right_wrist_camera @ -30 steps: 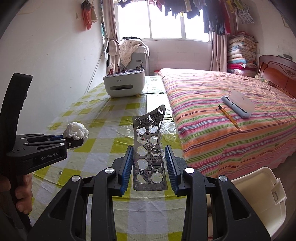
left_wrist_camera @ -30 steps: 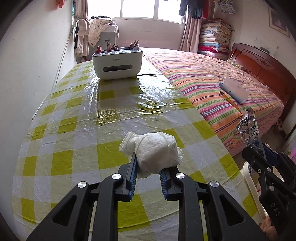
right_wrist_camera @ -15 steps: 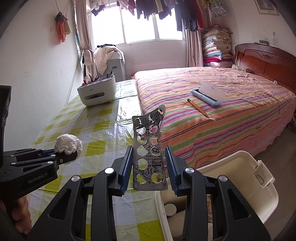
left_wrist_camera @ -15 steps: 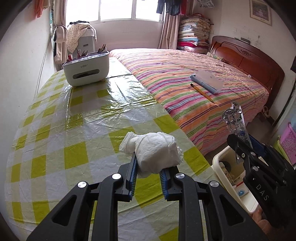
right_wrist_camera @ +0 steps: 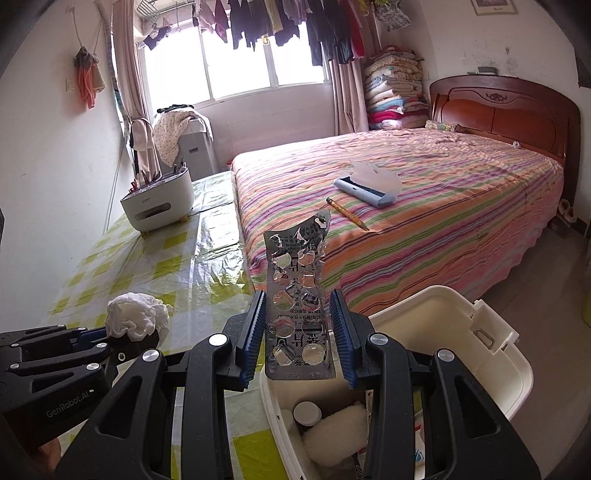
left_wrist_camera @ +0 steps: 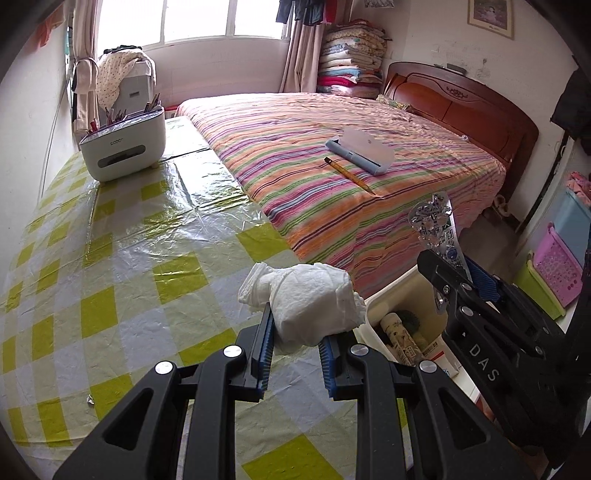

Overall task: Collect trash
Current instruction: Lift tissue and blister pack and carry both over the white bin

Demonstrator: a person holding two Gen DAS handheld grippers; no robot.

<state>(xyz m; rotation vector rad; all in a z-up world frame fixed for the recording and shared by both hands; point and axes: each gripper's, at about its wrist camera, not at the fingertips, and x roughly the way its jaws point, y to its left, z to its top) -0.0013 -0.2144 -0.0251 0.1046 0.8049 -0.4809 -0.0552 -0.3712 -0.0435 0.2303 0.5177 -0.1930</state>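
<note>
Crumpled white tissue wad point(left_wrist_camera: 310, 301) sat clamped in the left gripper point(left_wrist_camera: 295, 345) over the checked plastic tablecloth's point(left_wrist_camera: 122, 258) 3 o'clock edge. Right gripper point(right_wrist_camera: 299, 334) gripped an upright punctured foil blister pack point(right_wrist_camera: 299, 306) above the open cream bin point(right_wrist_camera: 443, 332).

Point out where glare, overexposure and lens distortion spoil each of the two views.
Left wrist view: the window is blown out white, sheen streaks the plastic table cover, and the fisheye bows the bed, with dark corners. Right wrist view: the window backlights the hanging clothes into silhouettes; the blister pack glints.
</note>
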